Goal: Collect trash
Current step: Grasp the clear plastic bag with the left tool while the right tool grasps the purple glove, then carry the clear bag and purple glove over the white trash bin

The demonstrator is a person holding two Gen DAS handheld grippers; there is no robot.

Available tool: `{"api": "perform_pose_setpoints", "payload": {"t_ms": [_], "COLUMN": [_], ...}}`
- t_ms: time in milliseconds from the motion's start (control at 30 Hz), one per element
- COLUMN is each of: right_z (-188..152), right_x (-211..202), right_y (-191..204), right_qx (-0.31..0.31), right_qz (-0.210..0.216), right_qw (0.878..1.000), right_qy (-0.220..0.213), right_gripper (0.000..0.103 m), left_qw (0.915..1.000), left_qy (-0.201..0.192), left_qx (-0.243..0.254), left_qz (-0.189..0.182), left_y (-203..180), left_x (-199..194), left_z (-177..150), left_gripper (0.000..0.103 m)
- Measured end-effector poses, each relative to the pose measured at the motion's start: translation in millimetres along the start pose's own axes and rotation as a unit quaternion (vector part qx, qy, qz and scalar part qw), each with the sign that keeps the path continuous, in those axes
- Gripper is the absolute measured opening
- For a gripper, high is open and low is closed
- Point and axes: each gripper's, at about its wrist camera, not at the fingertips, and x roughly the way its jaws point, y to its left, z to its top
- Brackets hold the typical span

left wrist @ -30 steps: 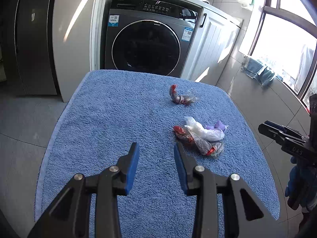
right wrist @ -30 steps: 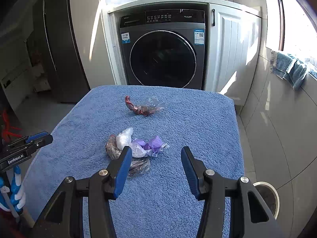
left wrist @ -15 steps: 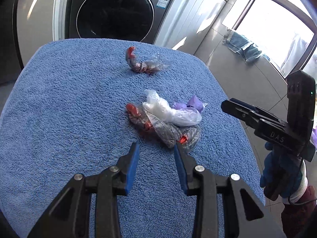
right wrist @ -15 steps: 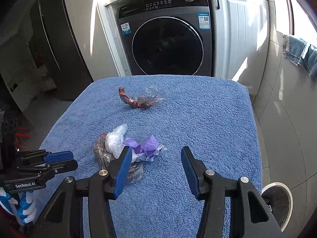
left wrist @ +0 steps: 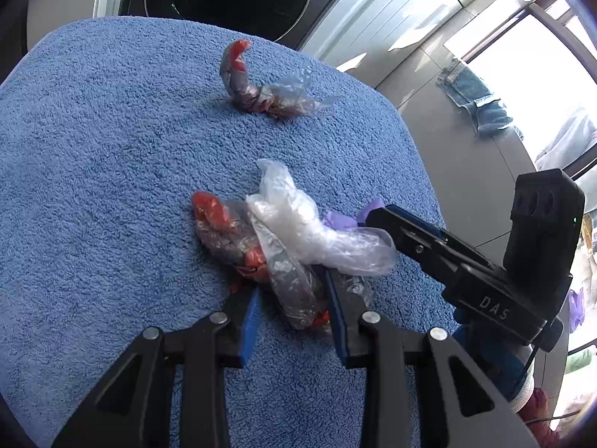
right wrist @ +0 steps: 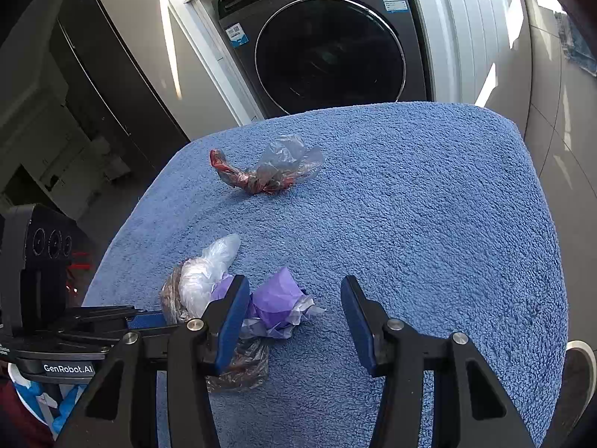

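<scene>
A pile of trash lies on the blue towel [left wrist: 93,156]: a red-and-clear wrapper [left wrist: 231,235], a white plastic bag [left wrist: 298,220] and a purple scrap [right wrist: 276,298]. My left gripper [left wrist: 293,298] is open, its jaws on either side of the wrapper's near end. My right gripper [right wrist: 294,310] is open around the purple scrap; it also shows from the side in the left wrist view [left wrist: 384,216]. A second twisted red wrapper [left wrist: 257,89] lies farther back, also visible in the right wrist view [right wrist: 261,171].
A dark washing machine [right wrist: 328,48] stands behind the towel-covered table, with white cabinets [left wrist: 377,18] to its right. A grey tiled floor [left wrist: 459,138] lies right of the table. A round bin rim [right wrist: 578,358] shows at the lower right.
Both grippers moved forward and down to the pile. The left jaws now straddle the wrapper; the right jaws now straddle the purple scrap.
</scene>
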Motion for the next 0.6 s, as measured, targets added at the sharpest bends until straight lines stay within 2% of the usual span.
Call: {"api": "perform_pose_setpoints", "payload": {"t_ms": [67,200,367,400,600], "right_z": [-1,-3,-8,-8,-12], "right_x": [4,3,-10,-16,-62], "right_y": [-4,-4,4,5,10], "right_qx": [0.013,0.023,0.01,0.009,-0.007], "right_qz": [0.017,0.043,0.025,0.018,-0.04], "right_qw": [1.0,0.999,1.0,1.0,0.997], "right_qy": [0.002,0.001,-0.012,-0.019,-0.06], "right_gripper": [0.046,0.032,0.029,0.025,0.024], "left_qw": [1.0,0.9999,0.9994,0.9991,0.9969], "left_qy": [-0.002,-0.01,-0.027,-0.033,-0.068], "left_qx": [-0.002,-0.011,-0.009,-0.005,0.008], "left_qz": [0.006,0.008,0.022,0.027,0.039], "left_y": [3,9,13,13,18], "left_x": [1,-4,-19,-24,-62], "left_z": [1,-3,-13,-16,-29], "left_gripper": [0.019,0.014,0.012,0.012,0.012]}}
